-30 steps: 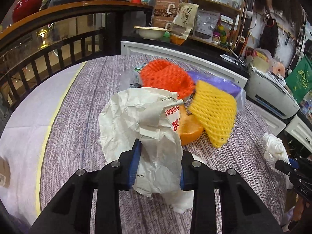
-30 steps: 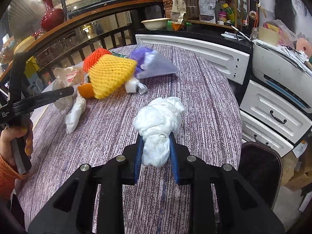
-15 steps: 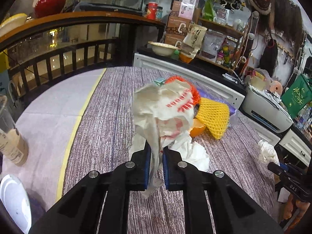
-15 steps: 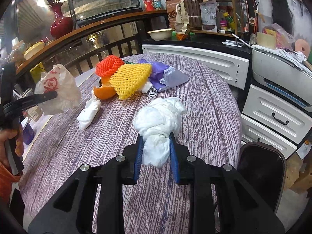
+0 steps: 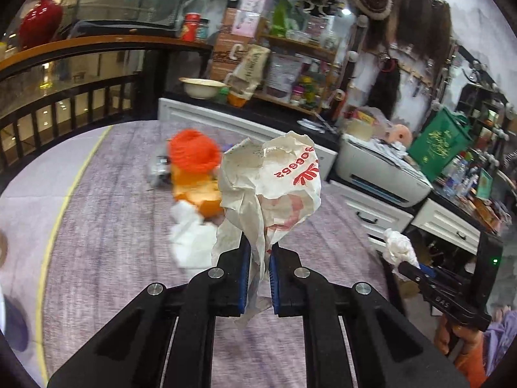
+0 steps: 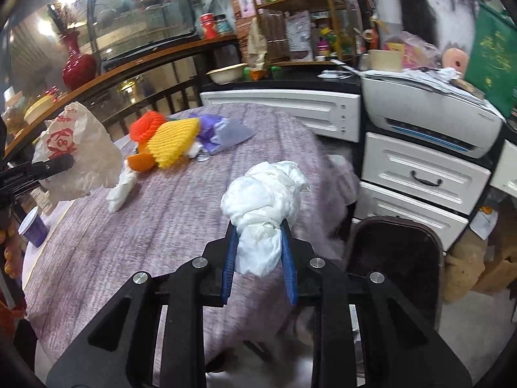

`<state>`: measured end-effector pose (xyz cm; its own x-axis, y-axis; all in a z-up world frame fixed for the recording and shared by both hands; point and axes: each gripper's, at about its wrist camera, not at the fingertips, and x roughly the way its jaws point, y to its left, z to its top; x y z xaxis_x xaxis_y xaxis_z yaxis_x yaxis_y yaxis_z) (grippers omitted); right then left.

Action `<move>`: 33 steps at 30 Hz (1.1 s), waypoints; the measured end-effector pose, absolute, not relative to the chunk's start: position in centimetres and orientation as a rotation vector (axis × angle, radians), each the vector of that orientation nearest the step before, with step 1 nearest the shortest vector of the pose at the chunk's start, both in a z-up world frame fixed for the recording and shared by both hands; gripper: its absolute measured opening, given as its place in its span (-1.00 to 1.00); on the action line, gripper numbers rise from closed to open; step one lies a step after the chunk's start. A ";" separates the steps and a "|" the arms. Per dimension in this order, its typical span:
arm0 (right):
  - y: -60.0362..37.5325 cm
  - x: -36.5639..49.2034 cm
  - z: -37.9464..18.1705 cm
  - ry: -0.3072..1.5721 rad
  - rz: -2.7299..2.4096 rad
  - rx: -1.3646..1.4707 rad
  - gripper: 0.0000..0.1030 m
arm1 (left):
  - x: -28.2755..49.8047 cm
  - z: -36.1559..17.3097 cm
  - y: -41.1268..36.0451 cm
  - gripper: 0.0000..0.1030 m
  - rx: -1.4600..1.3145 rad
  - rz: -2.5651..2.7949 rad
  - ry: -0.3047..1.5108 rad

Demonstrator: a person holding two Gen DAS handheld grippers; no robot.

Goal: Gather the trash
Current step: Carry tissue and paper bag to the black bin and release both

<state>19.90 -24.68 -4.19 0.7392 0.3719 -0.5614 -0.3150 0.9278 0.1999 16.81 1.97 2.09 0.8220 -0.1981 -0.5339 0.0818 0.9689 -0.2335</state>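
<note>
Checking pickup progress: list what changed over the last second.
The left gripper closed on the crumpled paper bag and lifted it off the table. The right gripper kept its grip on the white tissue wad. The foam nets and orange peel stayed put.

Trash pile (image 6: 168, 148) on table (image 6: 161, 226) — cabinet (image 6: 290, 116) behind, printer (image 6: 429, 123) right.

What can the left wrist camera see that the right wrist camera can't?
Only the left wrist view shows the left gripper from behind, pinching the crumpled paper bag.

Only the right wrist view shows the yellow foam net, the purple bag, a purple cup and a dark chair.

Both show the orange foam net, the table, the printer, and the right gripper holding a white tissue wad.
</note>
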 end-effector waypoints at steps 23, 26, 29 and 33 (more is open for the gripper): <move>-37.7 22.9 -16.7 0.867 -0.059 0.242 -0.50 | 19.3 1.2 -16.0 -0.78 -0.111 -0.511 0.625; -38.0 23.2 -18.7 0.908 -0.079 0.256 -0.49 | 19.5 0.7 -17.2 -0.78 -0.093 -0.528 0.639; -38.2 23.3 -20.2 0.933 -0.091 0.264 -0.36 | 19.7 0.3 -18.0 -0.78 -0.087 -0.540 0.652; -38.6 22.9 -20.6 0.933 -0.102 0.294 0.09 | 19.9 -0.4 -19.0 -0.78 -0.080 -0.551 0.674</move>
